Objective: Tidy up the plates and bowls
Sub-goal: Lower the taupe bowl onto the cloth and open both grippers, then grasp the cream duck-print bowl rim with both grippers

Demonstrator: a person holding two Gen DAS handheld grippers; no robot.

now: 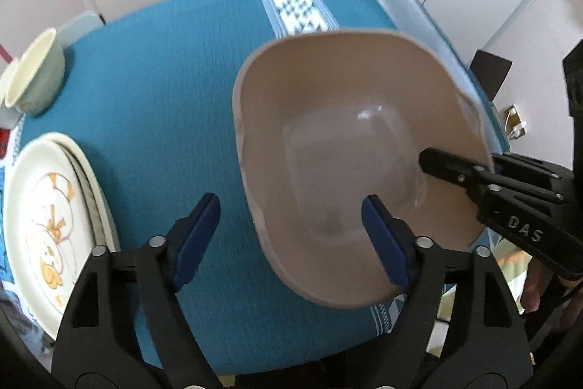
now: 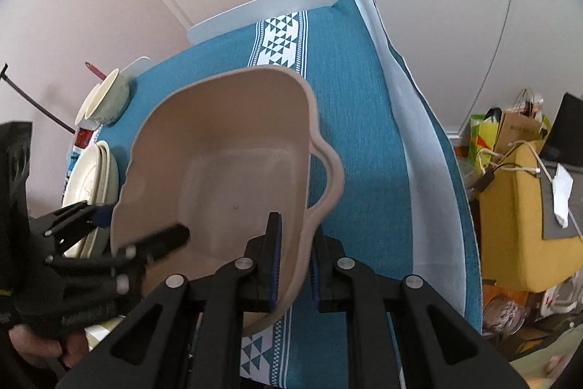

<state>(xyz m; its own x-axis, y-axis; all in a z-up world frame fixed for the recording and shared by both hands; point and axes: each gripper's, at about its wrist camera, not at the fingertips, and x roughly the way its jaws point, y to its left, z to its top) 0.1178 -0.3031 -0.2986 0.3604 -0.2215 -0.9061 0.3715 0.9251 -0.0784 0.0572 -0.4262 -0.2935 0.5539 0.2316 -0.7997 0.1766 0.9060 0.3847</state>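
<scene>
A beige, squarish bowl (image 1: 346,133) (image 2: 226,152) with an ear-shaped handle sits over the teal tablecloth (image 1: 164,79). Whether it rests on the cloth I cannot tell. My right gripper (image 2: 294,261) is shut on the bowl's near wall, one blue pad inside and one outside. In the left wrist view the right gripper (image 1: 461,159) clamps the bowl's right rim. My left gripper (image 1: 291,241) stands open astride the opposite rim, one finger inside the bowl and one over the cloth, neither pad touching. The left gripper (image 2: 136,225) also shows in the right wrist view.
A stack of cream plates (image 1: 47,225) (image 2: 91,177) with a cartoon print lies at the table's left edge. Pale green bowls (image 1: 36,75) (image 2: 109,97) stand behind it. Bags and a yellow object (image 2: 517,206) crowd the floor to the right of the table.
</scene>
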